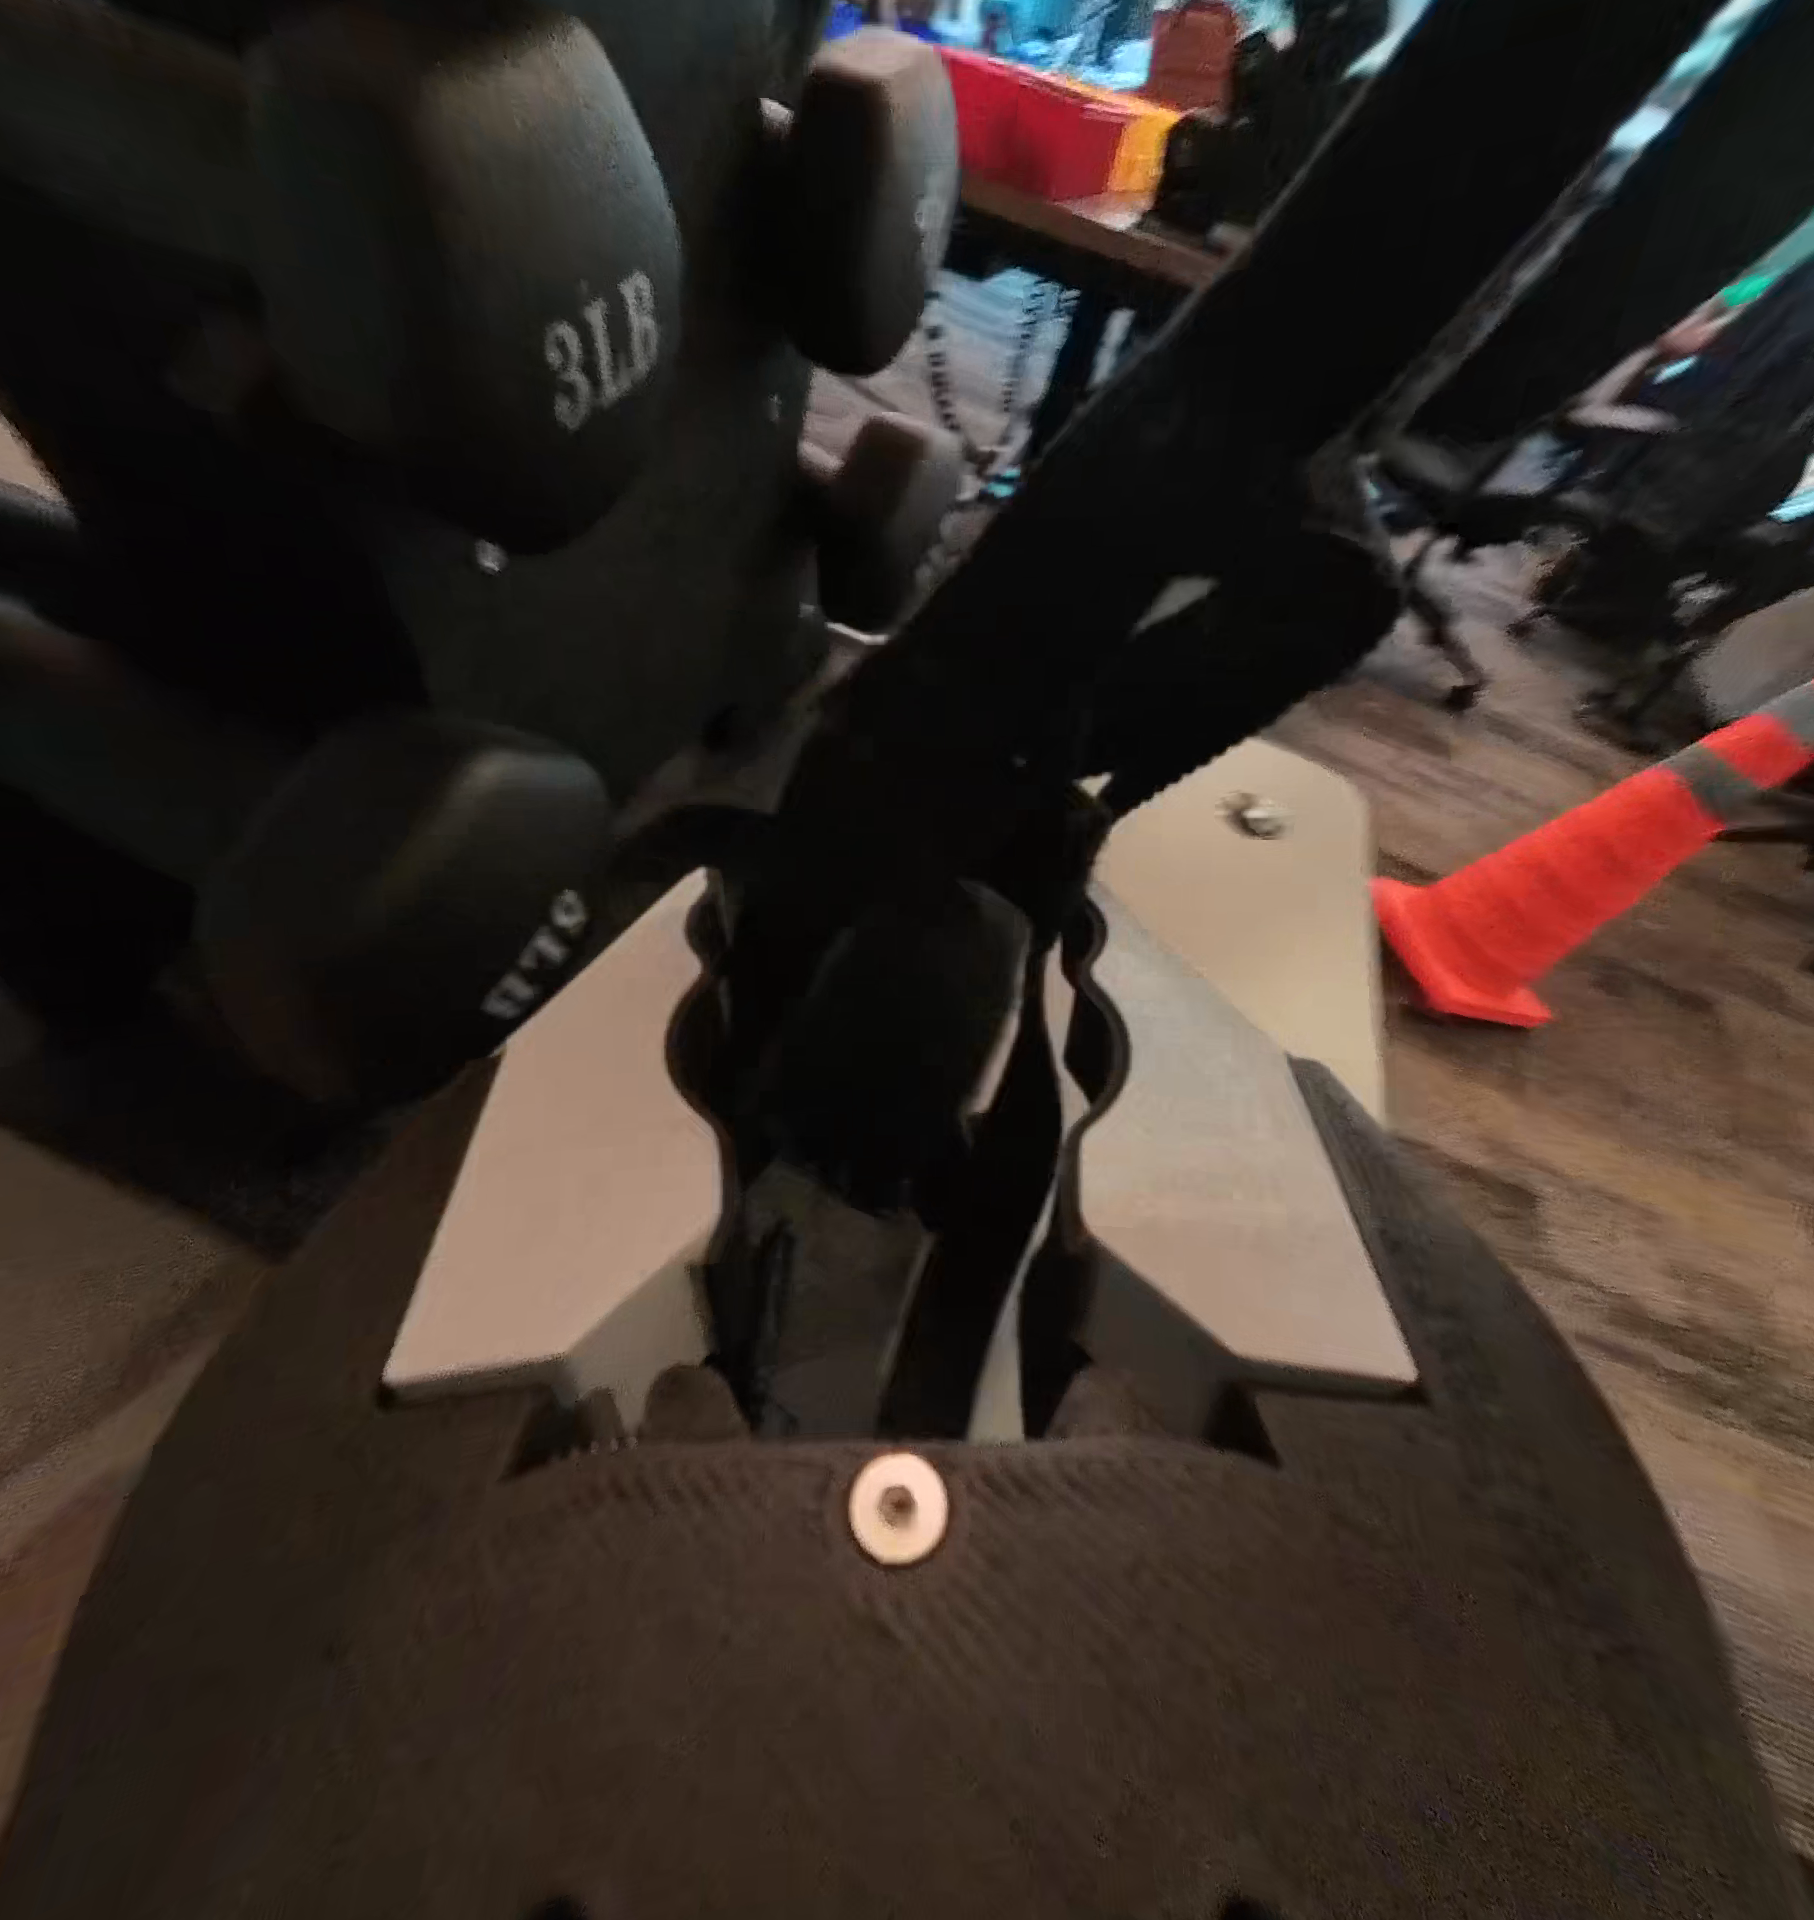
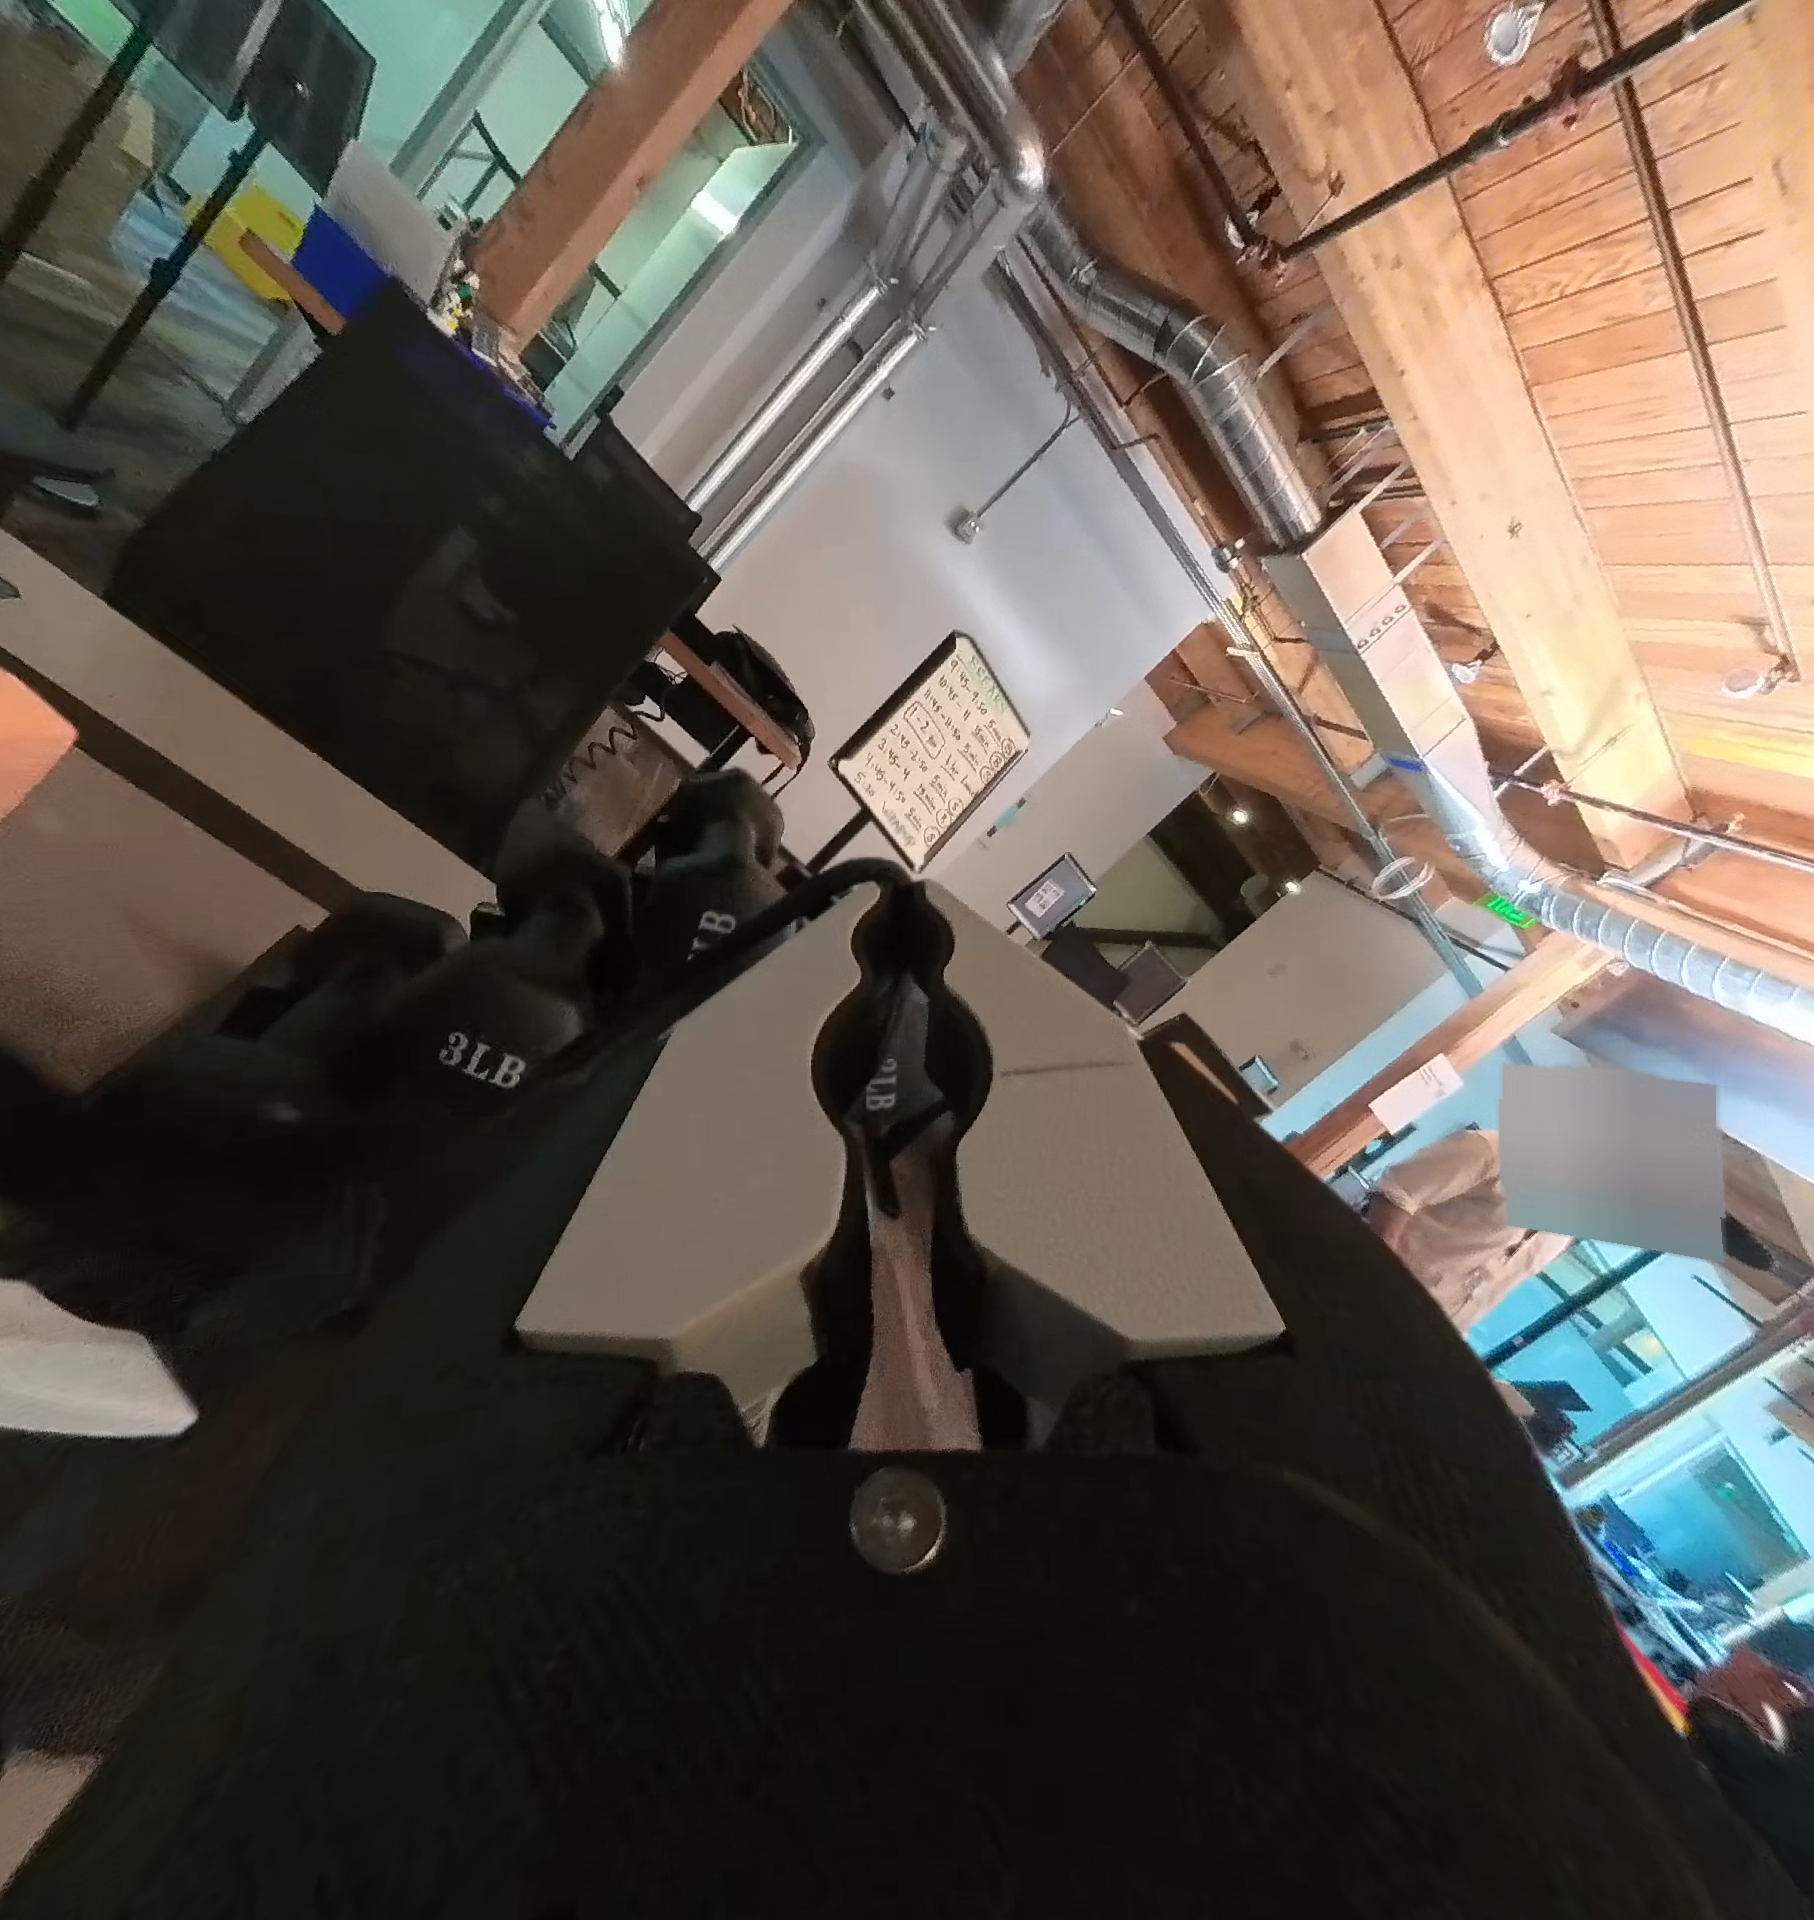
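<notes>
Blurred dumbbells (image 1: 446, 281), edge-cropped

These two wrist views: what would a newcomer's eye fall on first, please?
In the left wrist view, black dumbbells stacked on a rack fill the upper left, and the left gripper is closed on a black part of it. An orange traffic cone lies on the floor at right. The right gripper points up towards a wooden ceiling.

Black dumbbells (image 1: 446, 312) sit stacked on a dark rack, rounded ends facing out, white markings showing. The left gripper (image 1: 887, 997) clamps a black part of that rack's frame. The right gripper (image 2: 903, 1023), nearly closed, sits beside the dumbbells.
</notes>
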### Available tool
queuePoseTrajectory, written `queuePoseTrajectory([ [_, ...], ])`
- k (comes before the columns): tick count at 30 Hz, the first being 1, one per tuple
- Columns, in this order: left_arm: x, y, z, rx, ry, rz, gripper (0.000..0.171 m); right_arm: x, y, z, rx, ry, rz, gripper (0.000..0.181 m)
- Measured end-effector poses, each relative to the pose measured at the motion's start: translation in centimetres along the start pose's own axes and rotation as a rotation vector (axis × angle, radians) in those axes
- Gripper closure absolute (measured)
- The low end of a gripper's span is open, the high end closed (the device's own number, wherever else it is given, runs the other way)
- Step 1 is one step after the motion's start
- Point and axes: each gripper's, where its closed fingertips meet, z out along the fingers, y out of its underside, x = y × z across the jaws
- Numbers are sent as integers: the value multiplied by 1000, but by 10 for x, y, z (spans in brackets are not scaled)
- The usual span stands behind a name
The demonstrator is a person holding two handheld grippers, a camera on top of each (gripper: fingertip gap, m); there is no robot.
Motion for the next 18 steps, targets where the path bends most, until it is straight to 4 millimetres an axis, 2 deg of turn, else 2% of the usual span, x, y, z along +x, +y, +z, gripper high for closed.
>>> queuePoseTrajectory([
  [2, 18, 0, 2, 7, 147, -65, 142, 2, -6, 1, 5, -1, -9, 181],
  [3, 24, -1, 3, 14, 198, -98, 151, 3, -7, 2, 5, -3, -15, 181],
  [4, 30, -1, 4, 12, 251, -102, 170, 4, -9, 2, 4, -2, -21, 181],
  [8, 28, 6, 11, -21, 214, -41, 170, 22, -11, 2, -21, 47, -57, 181],
  [14, 15, 6, 9, -36, 166, -4, 171, 68, -4, -4, -54, 177, -69, 181],
  [16, -6, 30, 15, -141, 70, 69, 171, 98, -12, -16, -21, 291, -76, 181],
  [18, -8, 52, 20, -188, 91, 15, 171, 113, -20, -20, 1, 260, -18, 181],
])
